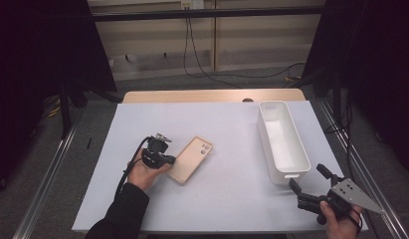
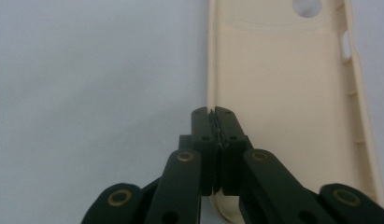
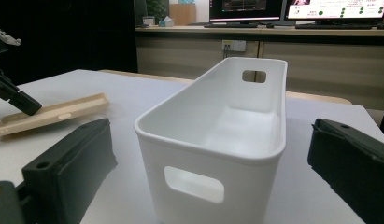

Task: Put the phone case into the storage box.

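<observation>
A white sheet (image 1: 227,164) covers a wooden table (image 1: 212,95) beneath the fingers (image 3: 68,163) of the right gripper (image 3: 210,128), while far beyond their tips stand 2 lit monitors (image 3: 245,8), a wall socket (image 3: 234,45) and a tissue box (image 3: 168,21).

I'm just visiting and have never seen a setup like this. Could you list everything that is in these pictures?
phone case: one, cream, lying open side up on the white table cover, left of middle; its long edge is pinched by the left claw.
storage bin: one, white, long with handle cut-outs at the ends, empty, standing on the right side of the table.
table: one, wooden top under a white cover.
cables: black, on the floor behind the table.
monitors: two, lit, on a counter at the back of the room.
left claw: one, black, shut on the phone case.
right claw: one, black, jaws open, facing the near end of the bin.
</observation>
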Demonstrator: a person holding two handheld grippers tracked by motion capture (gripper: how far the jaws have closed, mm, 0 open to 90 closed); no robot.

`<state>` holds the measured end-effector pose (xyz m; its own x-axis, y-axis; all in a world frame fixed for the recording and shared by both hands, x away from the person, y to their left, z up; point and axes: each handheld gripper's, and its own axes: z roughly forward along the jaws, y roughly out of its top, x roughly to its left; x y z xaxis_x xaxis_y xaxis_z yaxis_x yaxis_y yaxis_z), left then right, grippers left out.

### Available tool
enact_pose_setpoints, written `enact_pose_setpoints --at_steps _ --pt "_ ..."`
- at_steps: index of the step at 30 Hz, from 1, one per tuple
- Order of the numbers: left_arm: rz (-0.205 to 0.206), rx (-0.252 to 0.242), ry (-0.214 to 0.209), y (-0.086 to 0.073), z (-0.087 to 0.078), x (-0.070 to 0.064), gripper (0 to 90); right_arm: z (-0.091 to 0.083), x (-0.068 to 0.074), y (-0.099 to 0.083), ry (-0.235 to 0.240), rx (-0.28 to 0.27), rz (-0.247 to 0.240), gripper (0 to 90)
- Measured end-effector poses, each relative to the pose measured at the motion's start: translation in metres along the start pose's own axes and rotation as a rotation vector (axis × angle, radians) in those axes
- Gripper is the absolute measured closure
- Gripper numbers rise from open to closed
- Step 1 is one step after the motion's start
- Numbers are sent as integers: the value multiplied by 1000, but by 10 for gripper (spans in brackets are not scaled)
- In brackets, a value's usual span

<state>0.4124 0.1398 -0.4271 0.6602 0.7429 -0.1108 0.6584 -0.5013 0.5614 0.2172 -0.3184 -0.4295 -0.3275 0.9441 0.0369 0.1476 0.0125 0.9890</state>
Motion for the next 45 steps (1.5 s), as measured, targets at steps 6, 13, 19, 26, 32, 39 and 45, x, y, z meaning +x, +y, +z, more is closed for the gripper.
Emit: enact_pose_setpoints --at_steps 6,13,19,26,32,39,45 --pt "-20 -32 -14 -1 -3 2 881 0 0 0 0 -1 0 0" --pt "-38 -77 -23 -3 -5 2 880 0 0 0 0 0 0 0" --pt "-26 -126 -9 -4 -10 2 879 0 0 0 -1 0 1 0" --pt "-15 -185 8 -6 -13 -1 880 0 -1 0 2 0 3 0" --pt "-23 -205 -17 -7 -13 -4 879 0 -1 -1 6 -3 5 0" --pt "-17 -247 -8 -8 -15 -8 879 -1 -2 -1 3 -4 12 0" --pt "-13 -308 -12 -11 -19 -12 879 1 -1 0 11 -1 8 0"
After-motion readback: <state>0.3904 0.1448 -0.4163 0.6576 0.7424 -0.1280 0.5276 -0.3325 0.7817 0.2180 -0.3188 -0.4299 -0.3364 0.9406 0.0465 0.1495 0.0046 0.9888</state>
